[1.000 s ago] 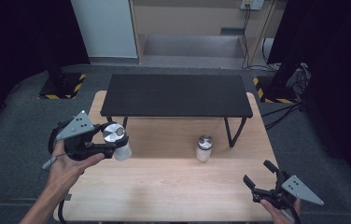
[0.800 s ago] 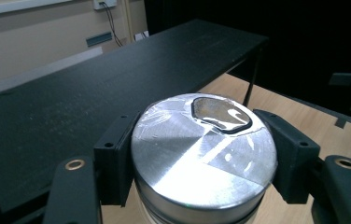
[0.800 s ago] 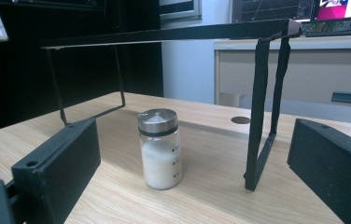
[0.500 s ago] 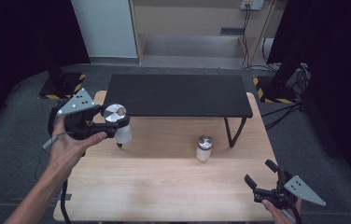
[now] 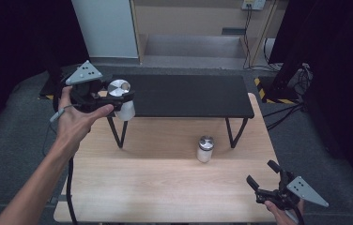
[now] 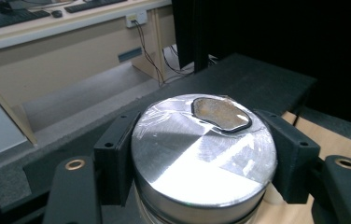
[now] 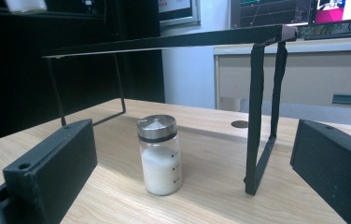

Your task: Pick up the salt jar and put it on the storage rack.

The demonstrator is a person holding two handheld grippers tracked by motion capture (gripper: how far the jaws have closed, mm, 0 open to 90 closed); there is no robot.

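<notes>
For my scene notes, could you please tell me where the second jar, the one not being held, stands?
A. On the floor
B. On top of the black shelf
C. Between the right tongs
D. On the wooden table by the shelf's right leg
D: the free jar stands upright on the wooden table, just left of the shelf's right leg, while the left tongs grip the other jar.

A lab or test room. Black curtains [image 5: 19,42] flank the pale wooden tabletop [image 5: 165,178], and lit computer monitors [image 7: 281,11] and a black keyboard [image 6: 99,5] stand nearby.
</notes>
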